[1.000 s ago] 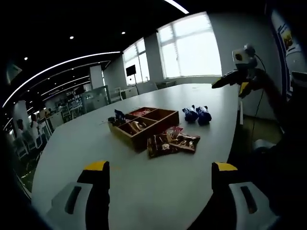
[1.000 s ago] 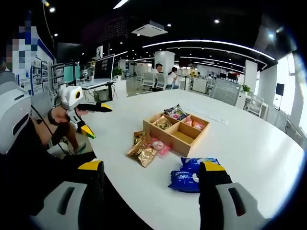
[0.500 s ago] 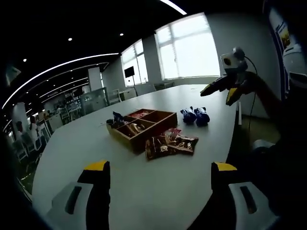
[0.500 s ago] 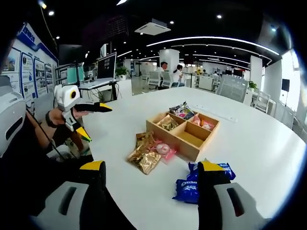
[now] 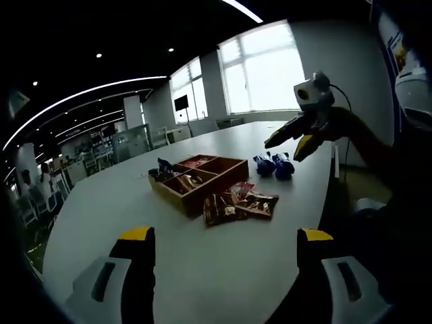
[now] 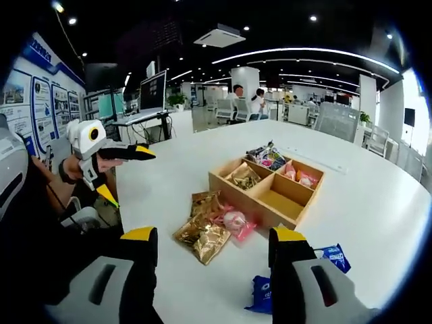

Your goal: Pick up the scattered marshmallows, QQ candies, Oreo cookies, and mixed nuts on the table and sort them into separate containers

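A wooden four-part box (image 5: 200, 174) (image 6: 268, 194) sits mid-table; three parts hold packets and the nearest one looks empty. Gold-brown nut packets (image 5: 237, 202) (image 6: 202, 231) and a pink packet (image 6: 234, 220) lie beside it. Blue Oreo packs (image 5: 273, 164) (image 6: 332, 257) lie further along the table edge. My left gripper (image 5: 225, 236) is open and empty above the white table (image 5: 101, 202); it also appears at the left, held in a hand (image 6: 127, 174). My right gripper (image 6: 214, 236) is open and empty, low over the Oreo packs; it also hangs open above them (image 5: 289, 140).
The white table (image 6: 378, 209) curves away, and its near edge runs beside the person's dark sleeve (image 6: 40, 223). Office desks, chairs and seated people (image 6: 246, 101) fill the background. Large bright windows (image 5: 266, 71) stand beyond the table's far end.
The right gripper has swung left and down over the Oreo packs. Its view has closed in on the box and packets. The left gripper has barely moved.
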The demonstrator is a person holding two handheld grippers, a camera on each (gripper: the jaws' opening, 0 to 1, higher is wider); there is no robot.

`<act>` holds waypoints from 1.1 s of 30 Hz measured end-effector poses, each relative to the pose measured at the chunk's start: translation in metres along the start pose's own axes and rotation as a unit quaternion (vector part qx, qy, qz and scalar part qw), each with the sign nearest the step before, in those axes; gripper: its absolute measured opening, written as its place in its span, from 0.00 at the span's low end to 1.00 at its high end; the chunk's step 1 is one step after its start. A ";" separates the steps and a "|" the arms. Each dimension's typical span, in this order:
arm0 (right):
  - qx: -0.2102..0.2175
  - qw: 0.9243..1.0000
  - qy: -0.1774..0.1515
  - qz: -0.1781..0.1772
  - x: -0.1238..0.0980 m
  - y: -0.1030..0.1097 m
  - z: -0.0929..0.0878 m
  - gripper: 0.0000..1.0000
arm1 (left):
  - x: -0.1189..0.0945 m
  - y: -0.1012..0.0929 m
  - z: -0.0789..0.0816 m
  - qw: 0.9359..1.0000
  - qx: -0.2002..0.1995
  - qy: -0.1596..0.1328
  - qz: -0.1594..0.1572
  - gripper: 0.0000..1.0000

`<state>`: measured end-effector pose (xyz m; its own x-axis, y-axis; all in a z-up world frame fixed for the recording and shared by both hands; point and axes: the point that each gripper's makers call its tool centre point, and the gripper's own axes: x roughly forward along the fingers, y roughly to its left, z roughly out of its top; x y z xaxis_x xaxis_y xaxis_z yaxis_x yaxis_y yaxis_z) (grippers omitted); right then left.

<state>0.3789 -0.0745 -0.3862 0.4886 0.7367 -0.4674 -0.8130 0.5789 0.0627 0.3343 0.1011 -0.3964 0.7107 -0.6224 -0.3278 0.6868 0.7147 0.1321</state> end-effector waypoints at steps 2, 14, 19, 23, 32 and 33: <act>0.002 1.000 0.001 0.003 0.007 -0.002 0.001 0.62 | 0.000 0.002 0.000 1.000 0.000 0.000 0.000 0.90; 0.016 1.000 0.018 0.016 0.037 -0.007 -0.007 0.59 | 0.002 0.004 0.003 1.000 0.002 -0.007 -0.001 0.89; 0.025 0.999 0.025 0.004 0.047 -0.015 -0.012 0.58 | 0.001 0.003 0.008 1.000 0.004 -0.021 -0.002 0.88; 0.035 0.999 0.029 0.006 0.056 -0.017 -0.016 0.54 | 0.001 0.000 0.012 0.999 -0.006 -0.033 -0.010 0.89; 0.041 0.999 0.034 -0.002 0.072 -0.021 -0.019 0.49 | 0.002 0.002 0.008 1.000 -0.007 -0.029 -0.010 0.87; 0.040 0.999 0.035 -0.001 0.073 -0.021 -0.019 0.48 | 0.002 0.002 0.007 1.000 -0.007 -0.028 -0.010 0.87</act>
<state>0.4254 -0.0399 -0.4382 0.4653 0.7110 -0.5272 -0.7822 0.6091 0.1311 0.3382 0.0991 -0.3898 0.7046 -0.6533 -0.2771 0.6991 0.7060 0.1134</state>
